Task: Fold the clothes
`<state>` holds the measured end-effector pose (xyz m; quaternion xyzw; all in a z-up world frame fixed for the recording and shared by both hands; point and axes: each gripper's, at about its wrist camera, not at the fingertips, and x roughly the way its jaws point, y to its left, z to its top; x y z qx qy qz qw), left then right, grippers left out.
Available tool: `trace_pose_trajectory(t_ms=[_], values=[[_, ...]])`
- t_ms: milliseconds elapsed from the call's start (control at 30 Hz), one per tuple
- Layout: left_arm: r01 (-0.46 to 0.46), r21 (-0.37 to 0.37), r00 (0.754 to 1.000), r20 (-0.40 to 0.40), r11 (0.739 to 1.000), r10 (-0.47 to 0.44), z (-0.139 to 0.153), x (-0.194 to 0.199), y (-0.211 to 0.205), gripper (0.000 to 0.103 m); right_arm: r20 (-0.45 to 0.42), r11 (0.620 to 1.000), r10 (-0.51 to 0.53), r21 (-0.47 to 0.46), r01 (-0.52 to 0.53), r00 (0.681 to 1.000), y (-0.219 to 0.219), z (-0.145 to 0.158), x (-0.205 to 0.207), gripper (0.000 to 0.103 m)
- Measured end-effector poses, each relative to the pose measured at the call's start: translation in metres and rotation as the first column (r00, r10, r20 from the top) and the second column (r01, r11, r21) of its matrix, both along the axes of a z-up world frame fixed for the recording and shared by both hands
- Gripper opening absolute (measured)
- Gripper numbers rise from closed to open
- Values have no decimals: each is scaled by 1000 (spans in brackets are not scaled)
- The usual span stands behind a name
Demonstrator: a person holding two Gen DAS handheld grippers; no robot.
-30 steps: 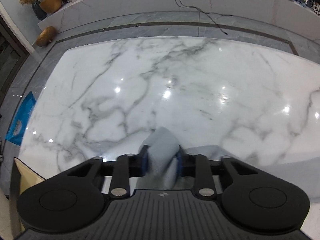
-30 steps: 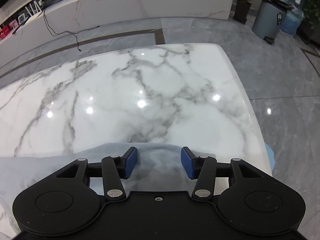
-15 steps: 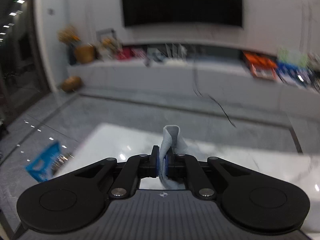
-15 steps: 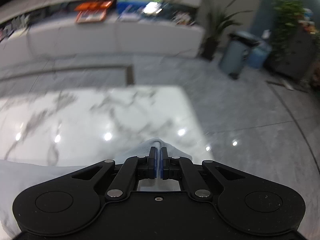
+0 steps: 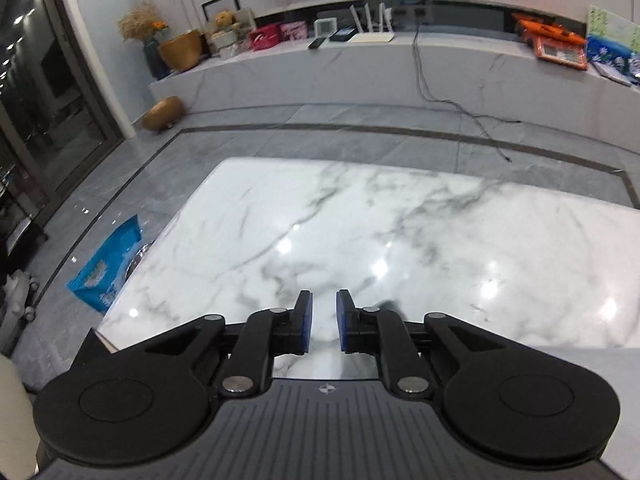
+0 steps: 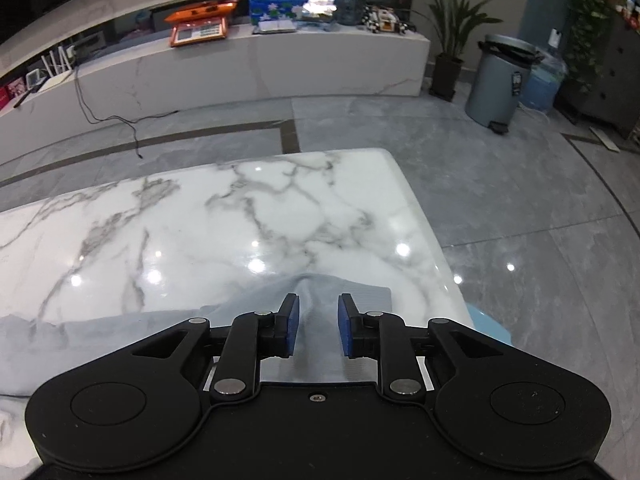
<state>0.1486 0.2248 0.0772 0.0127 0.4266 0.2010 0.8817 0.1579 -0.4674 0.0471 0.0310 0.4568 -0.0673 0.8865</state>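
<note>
Grey cloth [image 6: 320, 300] lies on the marble worktop [image 6: 240, 220], under and just ahead of the right tongs [image 6: 318, 330], whose jaws are opening, pads clear of it. The left tongs [image 5: 323, 320] are opening too, narrow gap, nothing between them.

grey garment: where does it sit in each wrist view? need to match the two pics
Left wrist: barely in it; only a pale strip at the lower right edge that may be the grey garment, too little to be sure.
Right wrist: bottom centre to lower left, lying on the marble table, running under the right gripper.
Shared landmark: the orange box on the long white counter.
</note>
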Motion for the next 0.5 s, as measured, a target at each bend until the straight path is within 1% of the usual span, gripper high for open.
trace_pose_trajectory(t_ms=[33, 100, 133, 167, 200, 233, 267, 300, 333, 400, 467, 500], values=[[23, -7, 1000, 10, 1000, -23, 1, 0, -4, 15, 2, 1000, 3, 5, -3, 1000, 0, 0, 1, 27], [80, -16, 997, 18, 997, -80, 1, 1, -10, 17, 6, 1000, 8, 16, -8, 1000, 1, 0, 4, 28], [102, -18, 995, 13, 995, -101, 0, 0, -14, 17, 14, 1000, 13, 21, -13, 1000, 2, 0, 5, 28], [135, -15, 991, -9, 991, -135, -3, 2, -20, 17, 22, 1000, 20, 19, -20, 1000, 5, 0, 7, 28], [159, -7, 987, -29, 987, -159, -8, 4, -26, 17, 24, 1000, 22, -1, -21, 999, 7, 0, 8, 28], [180, 2, 983, -48, 984, -180, -13, 6, -32, 18, 26, 998, 22, -53, -21, 999, 12, 0, 11, 29], [201, 10, 977, -67, 979, -200, -17, 8, -38, 19, 25, 996, 25, -83, -23, 999, 13, 0, 14, 31], [226, -2, 970, -90, 974, -226, -24, 11, -41, 20, 23, 994, 27, -107, -25, 999, 14, -1, 16, 36], [241, -13, 965, -102, 971, -241, -29, 12, -43, 24, 17, 994, 28, -110, -26, 999, 13, -2, 18, 37], [266, -27, 956, -123, 963, -268, -40, 14, -45, 27, -6, 995, 23, -101, -23, 1000, 8, -6, 22, 38], [281, -25, 949, -145, 959, -281, -48, 14, -45, 34, -35, 997, 12, -73, -14, 999, 0, -14, 26, 38], [282, -22, 947, -157, 959, -282, -53, 15, -45, 35, -54, 998, 2, -62, -5, 999, -5, -20, 28, 39]])
